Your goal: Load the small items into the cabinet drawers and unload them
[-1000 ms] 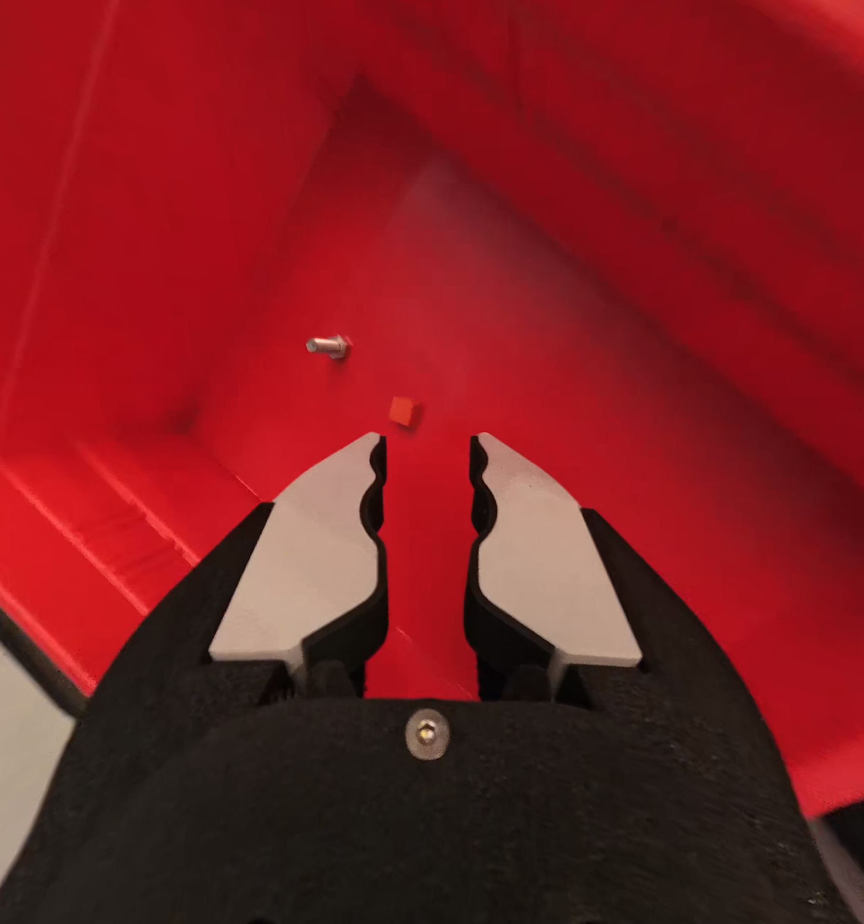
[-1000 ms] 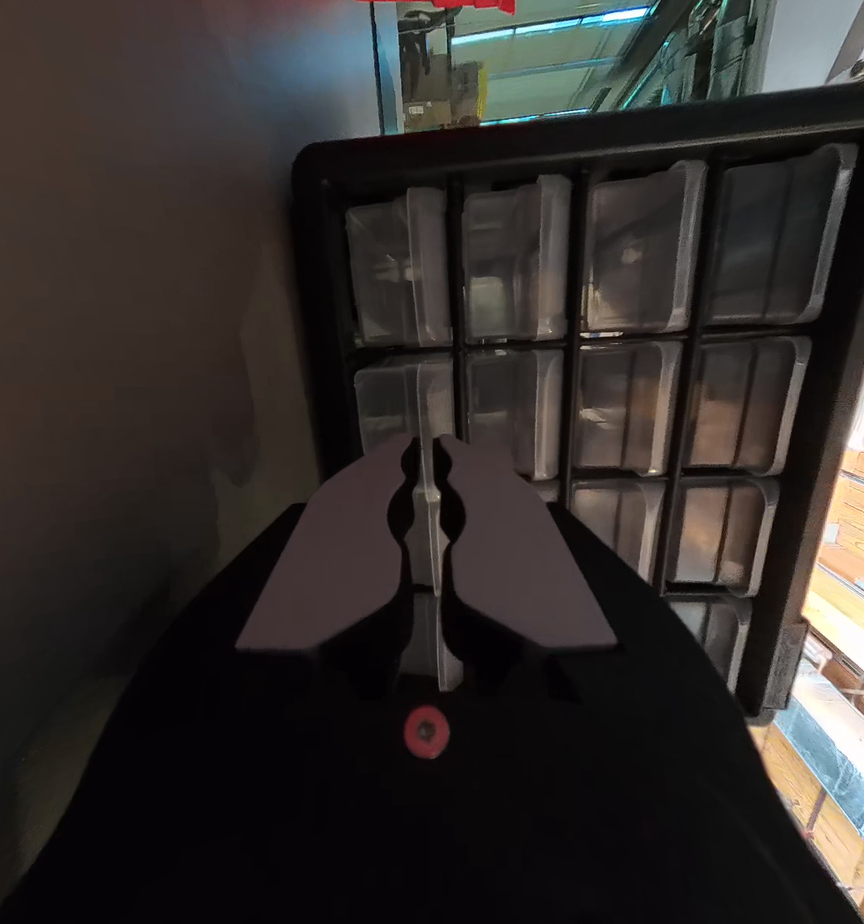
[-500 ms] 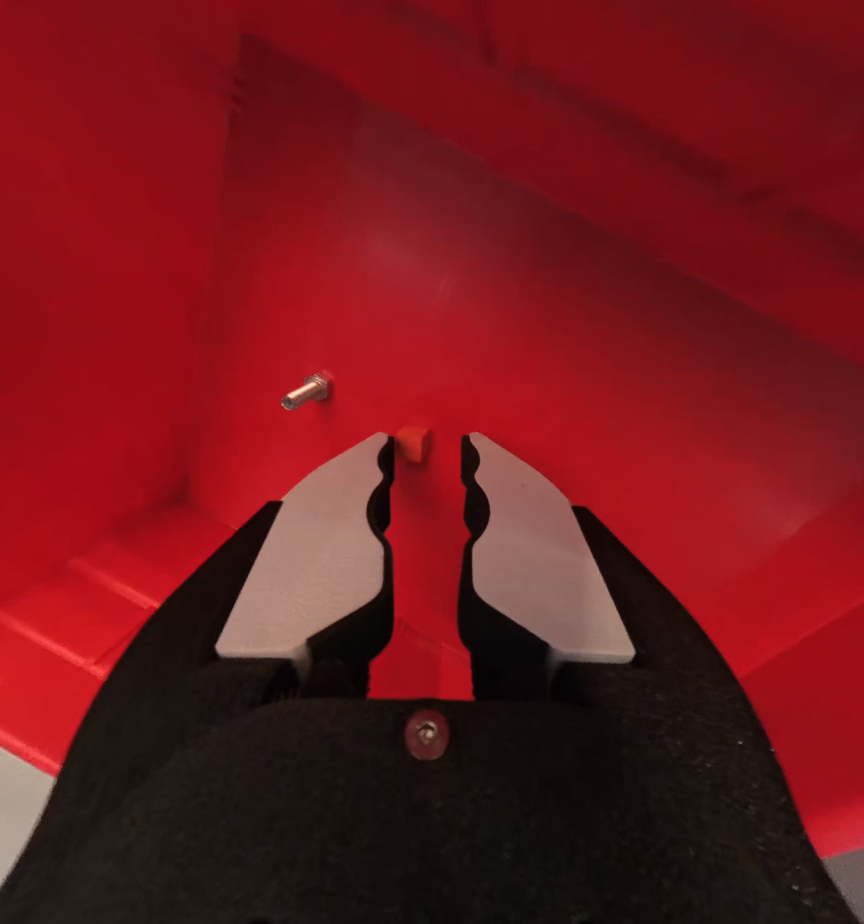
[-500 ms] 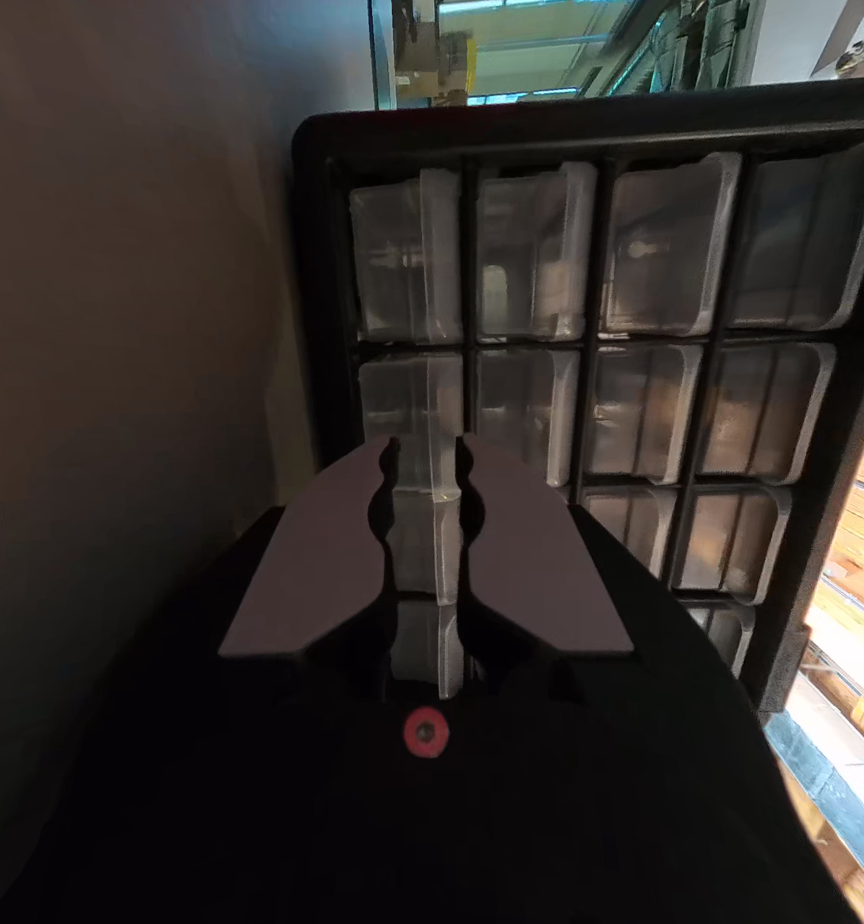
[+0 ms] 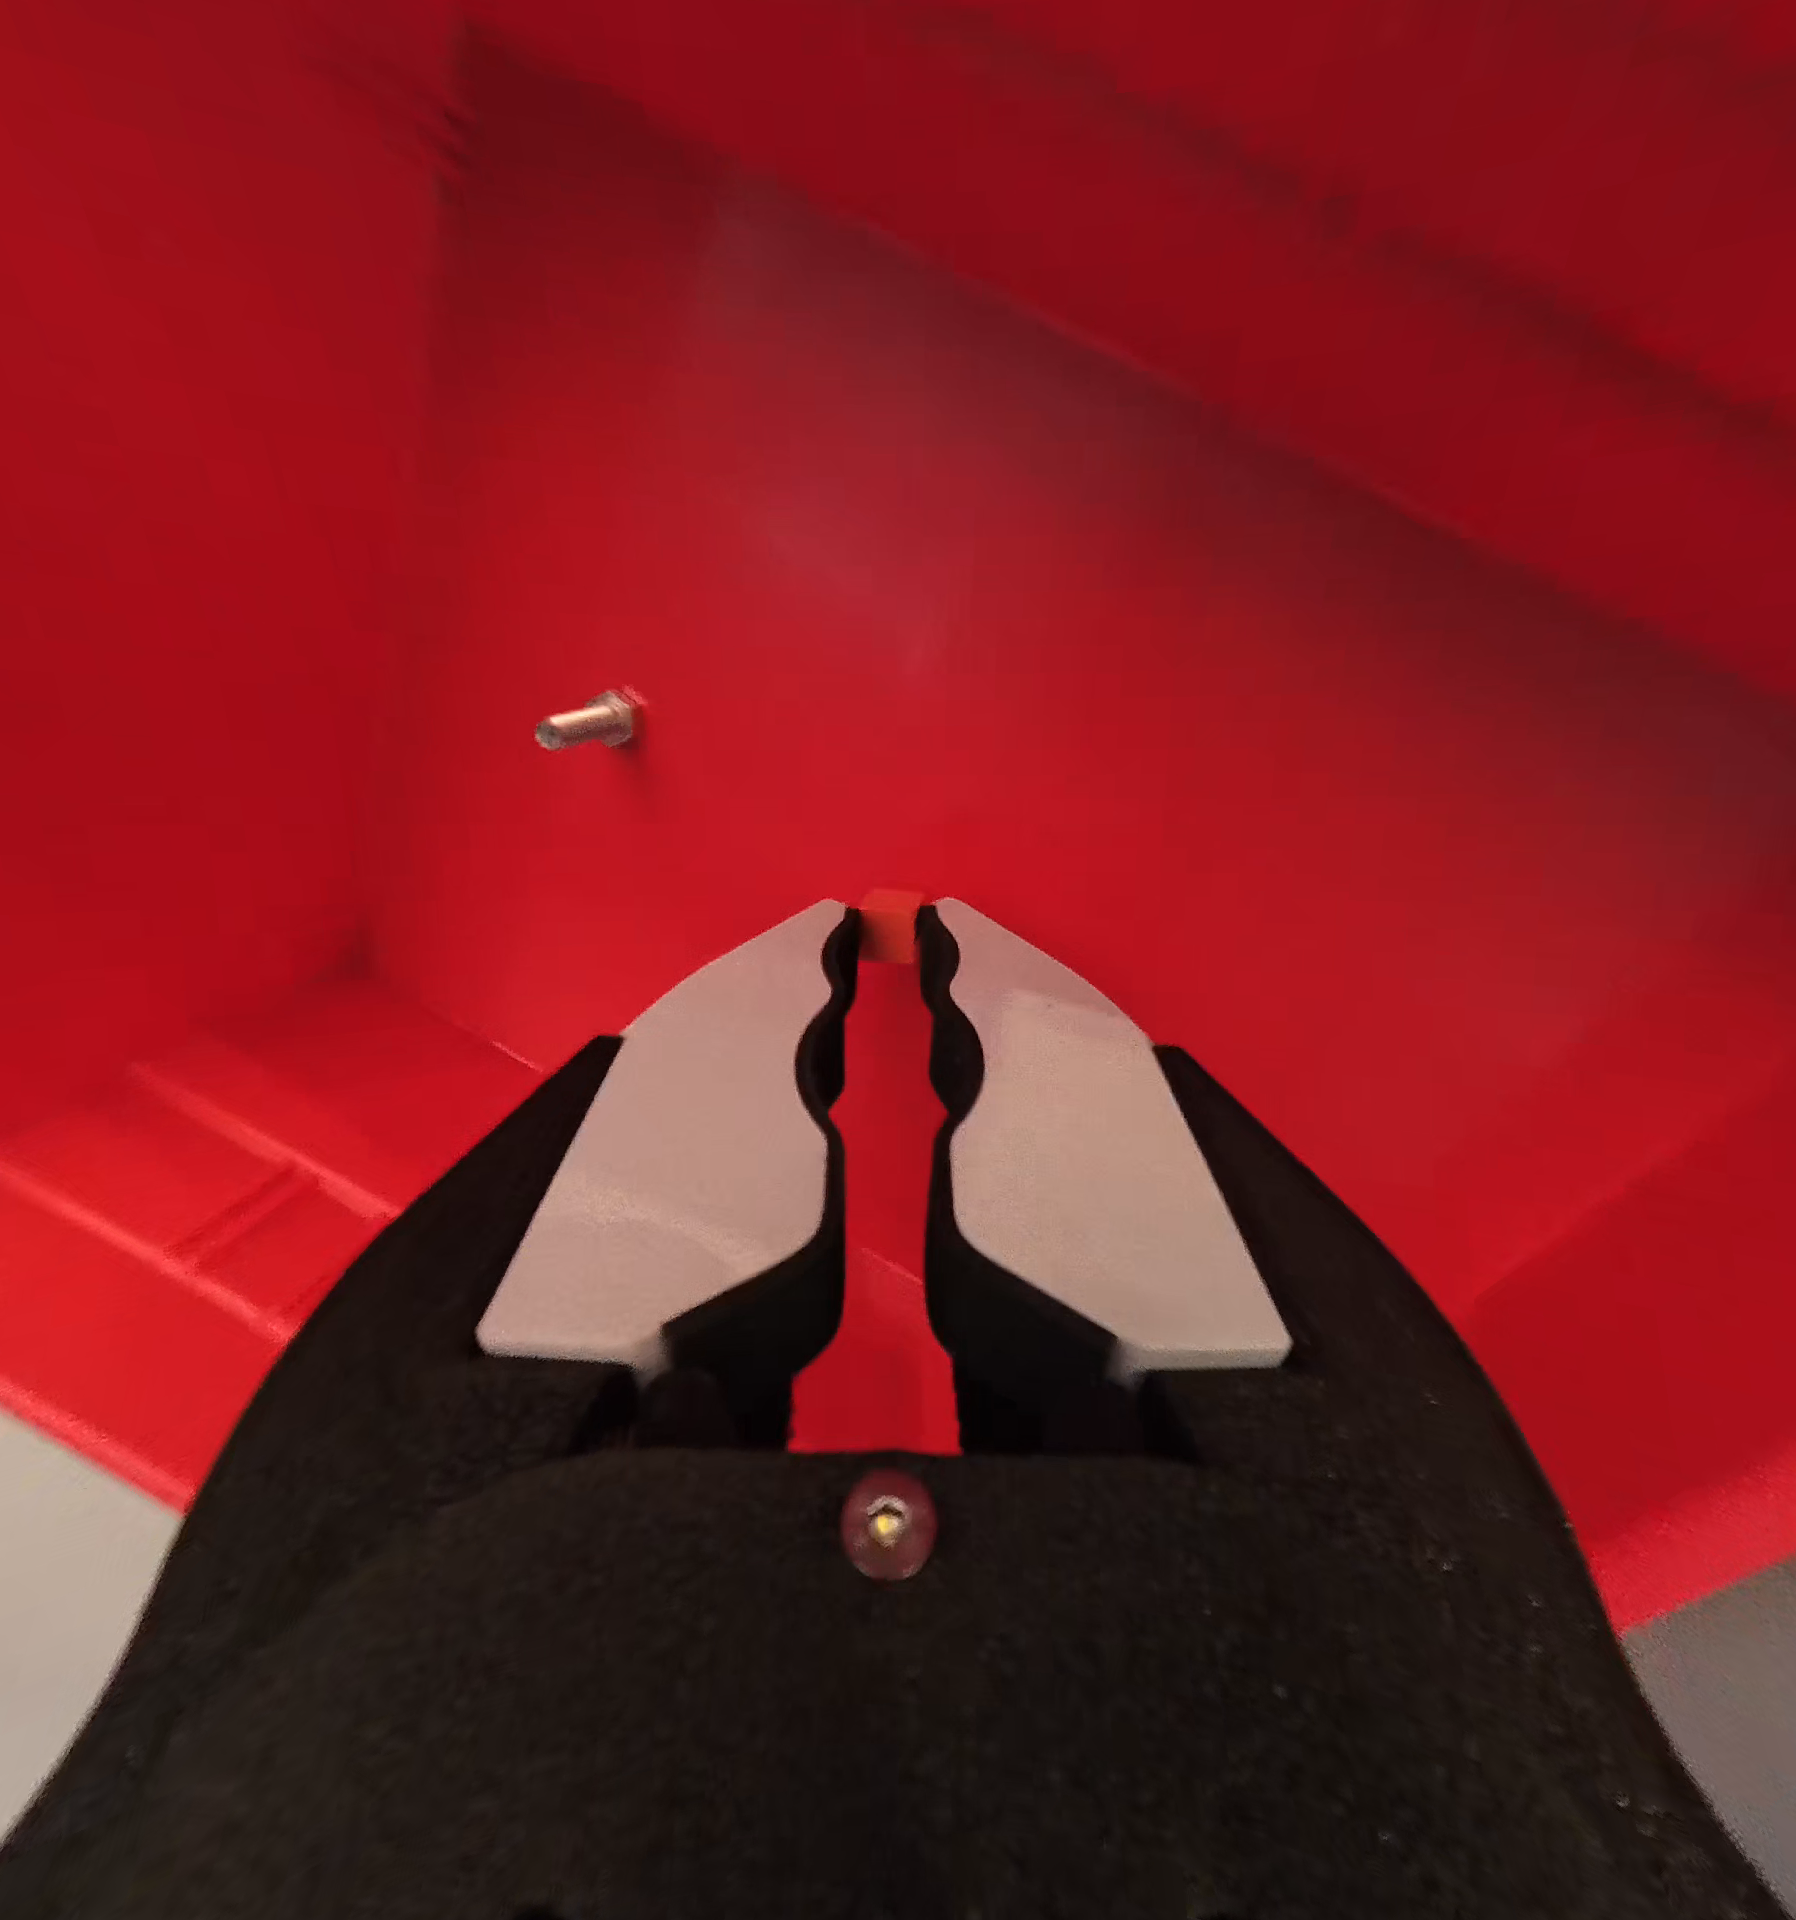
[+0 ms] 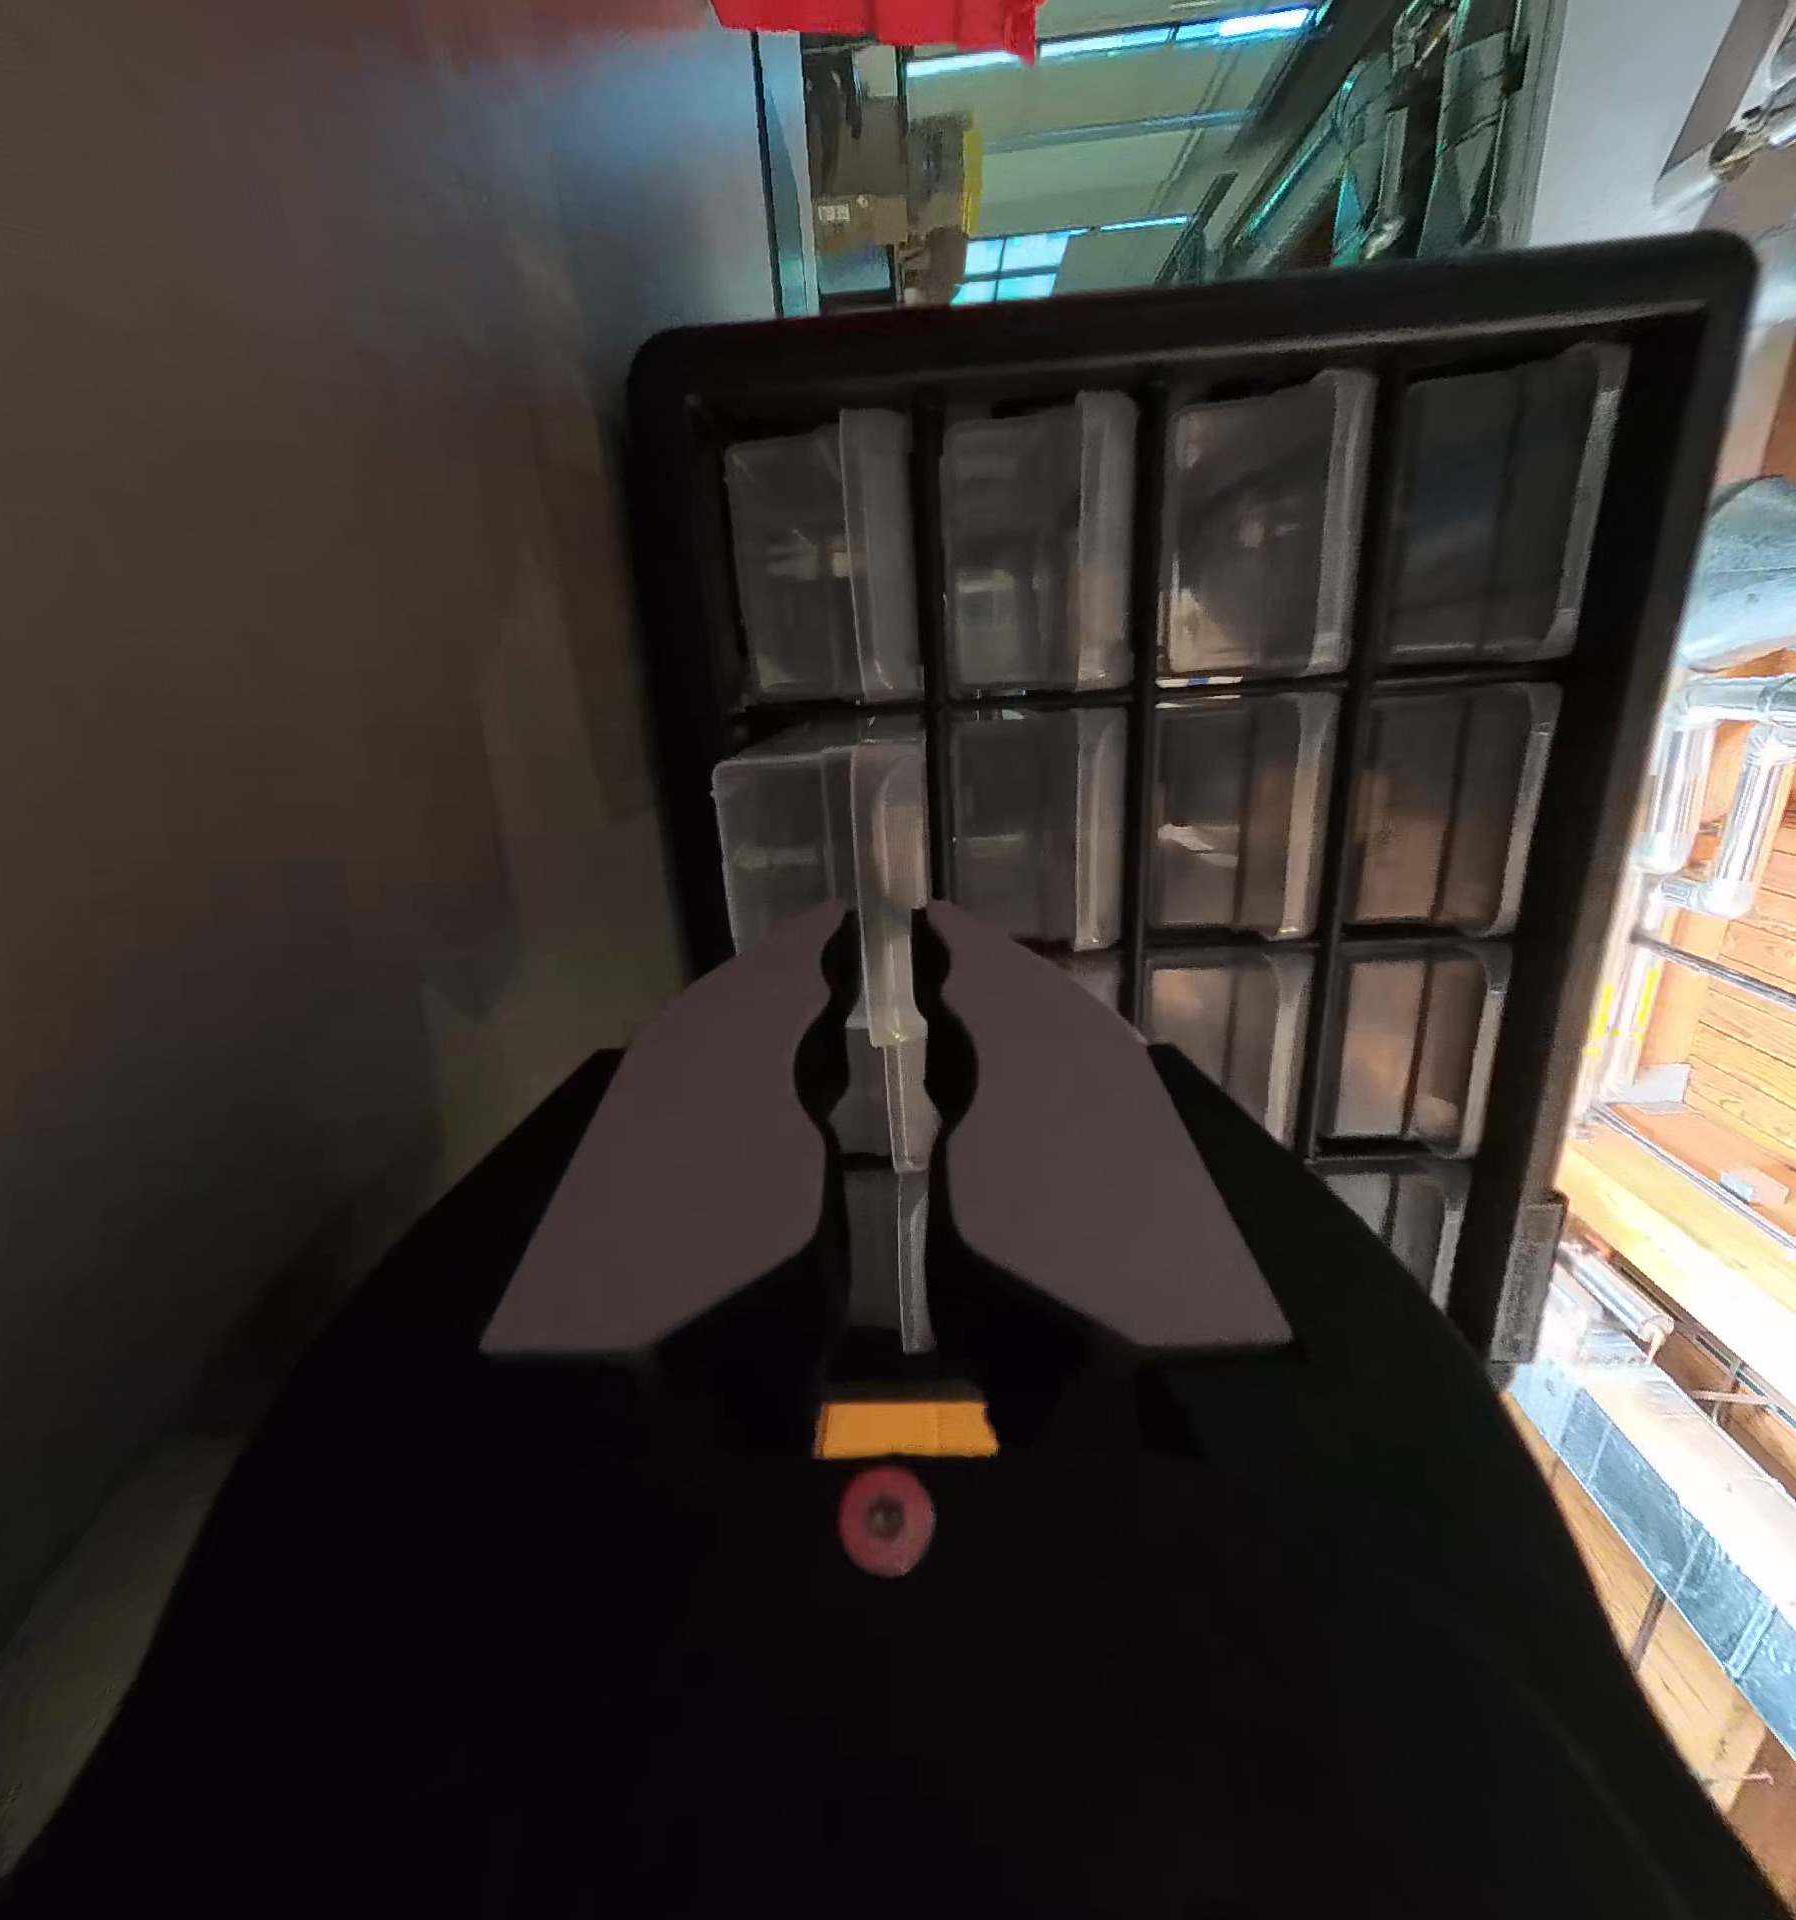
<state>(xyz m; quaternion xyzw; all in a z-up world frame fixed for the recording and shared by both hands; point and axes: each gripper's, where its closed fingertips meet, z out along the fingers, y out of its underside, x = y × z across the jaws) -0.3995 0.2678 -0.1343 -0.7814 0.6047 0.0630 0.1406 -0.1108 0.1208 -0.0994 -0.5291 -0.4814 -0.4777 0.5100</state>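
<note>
In the left wrist view I am inside a red bin (image 5: 1185,623). A small orange-red cube (image 5: 889,928) lies on its floor, and my left gripper (image 5: 886,912) has its fingertips closed on both sides of it. A silver bolt (image 5: 587,720) lies to the upper left of the cube. In the right wrist view a black cabinet (image 6: 1652,343) of clear drawers fills the middle. My right gripper (image 6: 889,920) is shut on the clear handle tab (image 6: 889,987) of one drawer (image 6: 790,831) in the left column, which stands out a little from its neighbours.
A grey surface (image 5: 0,1558) shows past the bin's near rim at the lower left. A plain wall (image 6: 250,623) runs along the cabinet's left side. A red object's edge (image 6: 873,21) shows at the top. Wooden beams and metal pipes (image 6: 1756,790) lie to the right. Some 35 cm of space lies between my two pairs of fingers.
My left gripper moved forward over the cube and narrowed onto it. My right gripper widened, then closed on the drawer handle and drew back; the drawer now stands out farther.
</note>
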